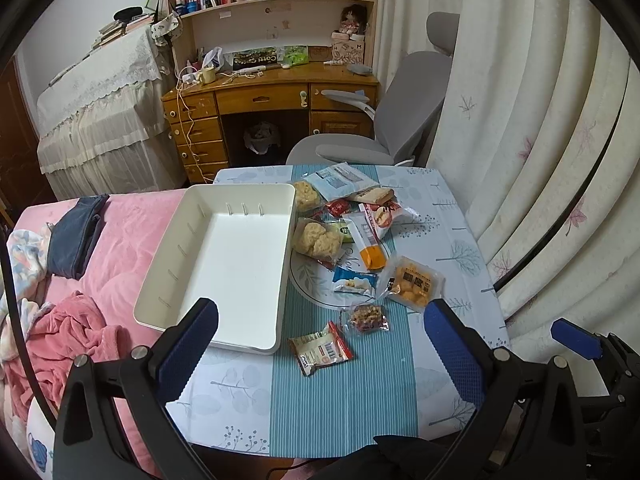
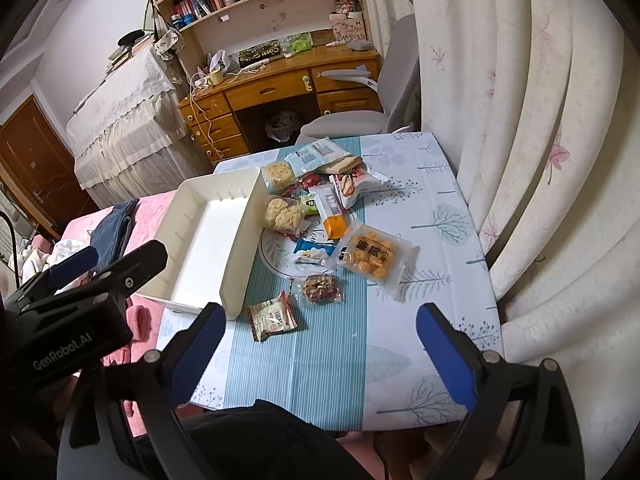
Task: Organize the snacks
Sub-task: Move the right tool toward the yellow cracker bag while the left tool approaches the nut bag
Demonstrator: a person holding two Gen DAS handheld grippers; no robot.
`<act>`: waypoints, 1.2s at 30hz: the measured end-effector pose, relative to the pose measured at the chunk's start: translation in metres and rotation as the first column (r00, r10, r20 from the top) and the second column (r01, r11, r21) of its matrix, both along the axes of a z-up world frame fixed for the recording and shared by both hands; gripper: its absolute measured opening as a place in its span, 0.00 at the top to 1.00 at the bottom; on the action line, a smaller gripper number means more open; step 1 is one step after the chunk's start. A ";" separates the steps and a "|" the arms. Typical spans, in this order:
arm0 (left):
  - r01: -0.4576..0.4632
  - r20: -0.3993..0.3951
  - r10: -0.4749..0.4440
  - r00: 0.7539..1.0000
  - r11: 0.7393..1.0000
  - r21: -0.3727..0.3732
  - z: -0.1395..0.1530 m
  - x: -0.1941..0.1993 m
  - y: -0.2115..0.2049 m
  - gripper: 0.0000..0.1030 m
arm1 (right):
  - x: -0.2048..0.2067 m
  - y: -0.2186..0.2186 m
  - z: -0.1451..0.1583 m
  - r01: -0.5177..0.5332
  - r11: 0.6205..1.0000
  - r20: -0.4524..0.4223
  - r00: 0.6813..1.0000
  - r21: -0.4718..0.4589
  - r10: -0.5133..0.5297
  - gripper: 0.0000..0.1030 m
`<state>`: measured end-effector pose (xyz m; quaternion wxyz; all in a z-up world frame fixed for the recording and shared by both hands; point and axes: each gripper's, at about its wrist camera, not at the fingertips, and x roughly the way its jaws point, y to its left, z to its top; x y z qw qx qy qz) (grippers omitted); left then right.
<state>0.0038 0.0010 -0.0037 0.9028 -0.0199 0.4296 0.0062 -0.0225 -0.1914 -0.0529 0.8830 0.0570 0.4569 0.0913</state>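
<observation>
- The left gripper [image 1: 320, 344], black with blue pads, fills the bottom of the left wrist view; its jaws stand wide apart with nothing between them.
- The right gripper [image 2: 320, 340], the same build, sits at the bottom of the right wrist view — jaws spread wide, gripping nothing.
- Nearest on the small table with the blue-and-white leaf-print cloth [image 1: 344, 400] lies a brown-and-red snack packet with a white label [image 1: 320, 349], just right of the tray's near corner.
- Just beyond it is a clear packet of dark nut-and-fruit bar [image 1: 367, 317], then a clear packet of orange puffed balls [image 1: 412, 283] to the right and a small blue-and-white wrapper [image 1: 354, 281].
- Farther back, at frame centre, more snacks are heaped: a clear bag of pale crispy cakes [image 1: 317, 239], a white-and-orange stick pack [image 1: 368, 244], a red-and-white bag [image 1: 386, 216].
- The empty white rectangular plastic tray [image 1: 180, 264] lies left of the snacks, partly on the pink bedspread [image 1: 124, 248].
- A wooden desk [image 1: 260, 100] and a grey chair [image 1: 400, 112] stand in the upper part of the frame.
</observation>
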 end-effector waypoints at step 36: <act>0.184 -0.029 -0.187 0.982 0.979 -0.083 -0.008 0.007 0.027 0.01 | -0.019 0.024 -0.008 0.149 0.989 -0.037 0.988 -0.013 -0.149 0.01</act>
